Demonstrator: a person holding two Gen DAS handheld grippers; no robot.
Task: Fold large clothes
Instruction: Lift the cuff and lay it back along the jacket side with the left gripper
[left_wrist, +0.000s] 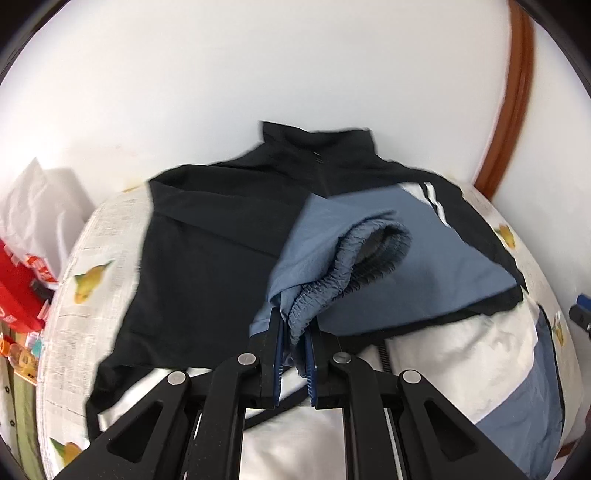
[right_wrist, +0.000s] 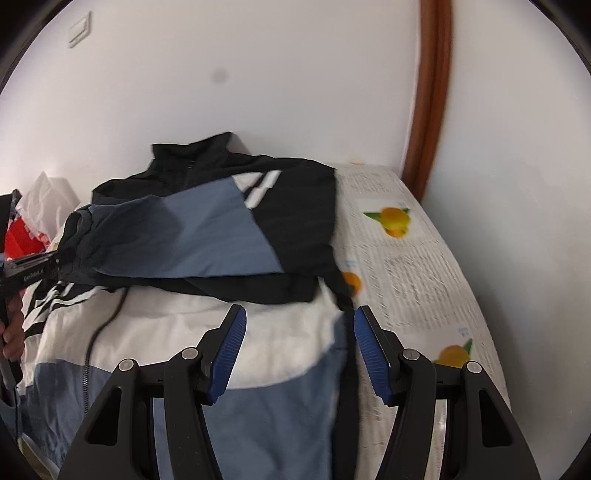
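I am clamping my left gripper (left_wrist: 294, 332) on the one elasticated blue cuff (left_wrist: 325, 291) of one black-blue-white jacket (right_wrist: 207, 236); my right gripper (right_wrist: 299, 325) is hovering wide apart.

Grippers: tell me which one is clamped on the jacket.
The left gripper: its jaws are shut on the jacket's blue sleeve cuff. The right gripper hangs open, holding nothing.
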